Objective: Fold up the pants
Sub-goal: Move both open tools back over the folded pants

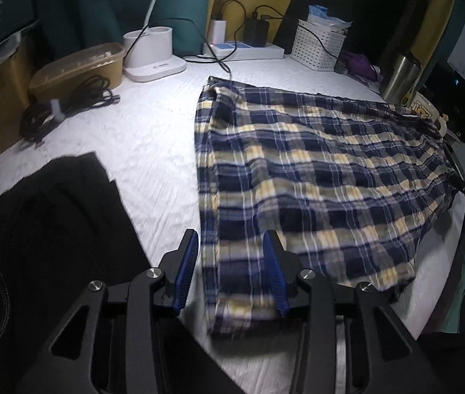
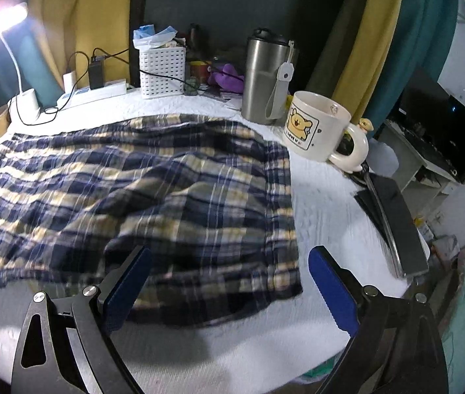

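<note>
Navy, cream and yellow plaid pants (image 1: 314, 170) lie spread on the white table cover (image 1: 140, 138); they also show in the right wrist view (image 2: 153, 190). My left gripper (image 1: 232, 239) is open, its blue pads either side of the pants' near left corner, just above the cloth. My right gripper (image 2: 229, 252) is open wide above the pants' near right corner, holding nothing. A far edge of the pants is folded over on itself.
A black garment (image 1: 45, 216) lies at the left. At the back stand a tan box (image 1: 78, 69), black cables (image 1: 65, 108), a white lamp base (image 1: 153, 55), power strip (image 1: 248, 51), white basket (image 2: 163, 70), steel tumbler (image 2: 265, 78) and bear mug (image 2: 317, 131). A dark flat object (image 2: 393, 220) lies at the right edge.
</note>
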A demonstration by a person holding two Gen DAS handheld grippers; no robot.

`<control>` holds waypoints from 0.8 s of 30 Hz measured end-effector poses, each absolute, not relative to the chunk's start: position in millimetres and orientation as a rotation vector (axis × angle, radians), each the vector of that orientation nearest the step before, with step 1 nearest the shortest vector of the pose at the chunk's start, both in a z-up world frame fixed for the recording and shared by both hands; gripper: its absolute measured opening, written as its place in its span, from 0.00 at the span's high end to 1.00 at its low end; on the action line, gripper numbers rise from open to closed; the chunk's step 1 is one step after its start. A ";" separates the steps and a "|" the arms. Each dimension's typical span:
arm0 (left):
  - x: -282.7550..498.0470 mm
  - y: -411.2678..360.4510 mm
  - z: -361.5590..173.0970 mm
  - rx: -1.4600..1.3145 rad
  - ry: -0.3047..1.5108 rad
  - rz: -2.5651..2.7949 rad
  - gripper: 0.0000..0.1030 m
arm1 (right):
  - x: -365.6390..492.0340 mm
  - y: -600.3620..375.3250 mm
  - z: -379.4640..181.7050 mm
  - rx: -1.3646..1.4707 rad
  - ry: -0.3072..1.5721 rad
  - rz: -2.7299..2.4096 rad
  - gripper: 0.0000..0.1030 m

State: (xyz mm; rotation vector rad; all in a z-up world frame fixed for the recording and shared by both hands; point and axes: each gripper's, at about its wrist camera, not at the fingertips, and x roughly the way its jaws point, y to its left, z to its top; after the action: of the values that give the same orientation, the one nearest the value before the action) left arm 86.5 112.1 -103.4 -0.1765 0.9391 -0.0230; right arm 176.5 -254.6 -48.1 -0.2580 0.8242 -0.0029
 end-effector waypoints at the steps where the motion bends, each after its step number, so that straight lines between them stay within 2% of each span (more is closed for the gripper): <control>1: 82.8 111.4 -103.5 -0.176 0.939 -0.024 0.60 | 173.7 -253.2 -48.8 -0.260 0.824 0.000 0.06; 6: 66.1 101.5 -100.0 -0.152 0.899 -0.059 0.61 | 160.2 -249.3 -49.7 -0.265 0.821 0.012 0.06; 7: 64.2 99.0 -101.9 -0.138 0.897 -0.062 0.64 | 158.1 -249.0 -49.3 -0.264 0.820 0.013 0.06; 8: 63.7 97.5 -103.9 -0.132 0.900 -0.061 0.81 | 156.1 -248.8 -49.0 -0.263 0.819 0.014 0.06; 9: 63.6 97.2 -106.9 -0.128 0.908 -0.056 0.90 | 153.3 -248.6 -48.5 -0.263 0.816 0.016 0.06; 11: 60.3 98.0 -110.0 -0.127 0.906 -0.047 0.95 | 149.4 -248.8 -48.0 -0.263 0.813 0.018 0.06; 16: 43.8 102.1 -94.6 -0.106 0.839 -0.003 0.95 | 141.2 -251.9 -47.2 -0.260 0.810 0.015 0.06; 24: 38.6 105.9 -109.9 -0.117 0.890 0.036 0.95 | 136.5 -253.7 -52.1 -0.260 0.816 0.030 0.06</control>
State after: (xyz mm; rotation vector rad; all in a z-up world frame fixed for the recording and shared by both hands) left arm 38.6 105.9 -109.9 -0.1168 0.8900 0.0356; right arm 136.5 -253.7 -52.1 -0.2604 0.8162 0.0298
